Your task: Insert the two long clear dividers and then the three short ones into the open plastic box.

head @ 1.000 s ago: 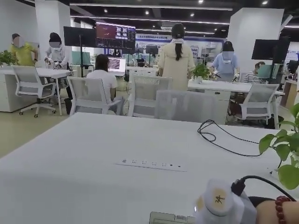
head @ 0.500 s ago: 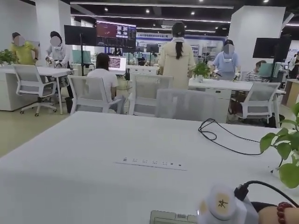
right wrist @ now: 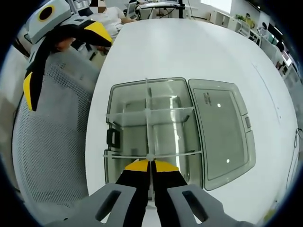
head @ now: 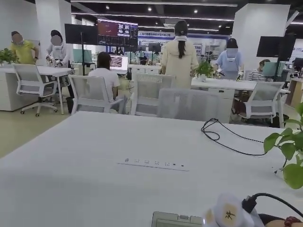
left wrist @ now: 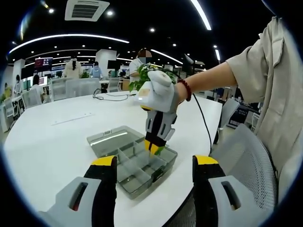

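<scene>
Inside one open box [right wrist: 127, 98], three dividers [right wrist: 147, 112], one in right tool [right wrist: 150, 166].

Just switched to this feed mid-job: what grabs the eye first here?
The right gripper stands out, jaws pinched on a clear divider standing along the middle of the open plastic box, which sits near the edge of the white table. Beside it, the left gripper hangs over a mesh chair with its jaws wide apart.
</scene>
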`<state>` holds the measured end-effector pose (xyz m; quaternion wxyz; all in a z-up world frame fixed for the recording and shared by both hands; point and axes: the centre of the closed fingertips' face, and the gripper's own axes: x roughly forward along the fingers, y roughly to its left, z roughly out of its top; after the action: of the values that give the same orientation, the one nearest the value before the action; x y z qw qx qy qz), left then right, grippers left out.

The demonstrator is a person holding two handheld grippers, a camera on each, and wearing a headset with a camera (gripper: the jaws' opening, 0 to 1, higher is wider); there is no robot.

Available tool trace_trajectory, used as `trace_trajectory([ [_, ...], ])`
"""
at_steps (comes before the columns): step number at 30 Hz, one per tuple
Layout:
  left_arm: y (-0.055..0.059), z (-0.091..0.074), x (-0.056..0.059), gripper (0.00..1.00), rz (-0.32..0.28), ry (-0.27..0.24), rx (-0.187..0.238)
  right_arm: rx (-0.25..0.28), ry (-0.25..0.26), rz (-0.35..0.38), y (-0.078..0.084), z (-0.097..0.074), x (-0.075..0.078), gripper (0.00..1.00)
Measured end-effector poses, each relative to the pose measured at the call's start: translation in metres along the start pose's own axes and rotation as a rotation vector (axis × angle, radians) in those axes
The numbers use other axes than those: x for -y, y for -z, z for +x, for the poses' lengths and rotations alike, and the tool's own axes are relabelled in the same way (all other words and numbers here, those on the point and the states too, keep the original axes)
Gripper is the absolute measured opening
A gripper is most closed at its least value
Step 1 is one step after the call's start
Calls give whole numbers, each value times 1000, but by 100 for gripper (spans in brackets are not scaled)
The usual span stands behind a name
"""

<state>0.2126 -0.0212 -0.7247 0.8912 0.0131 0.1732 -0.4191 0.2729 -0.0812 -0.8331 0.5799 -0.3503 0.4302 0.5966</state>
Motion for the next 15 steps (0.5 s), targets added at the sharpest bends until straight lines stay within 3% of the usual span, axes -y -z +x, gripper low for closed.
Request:
trace_trajectory([
  [9,-1,-2,-5,66,-3,-12,-1,44,33,72,1,2,1,13],
  [15,0,-4,-9,68,-2,-22,-12,90,60,138,2,-8,1,20],
])
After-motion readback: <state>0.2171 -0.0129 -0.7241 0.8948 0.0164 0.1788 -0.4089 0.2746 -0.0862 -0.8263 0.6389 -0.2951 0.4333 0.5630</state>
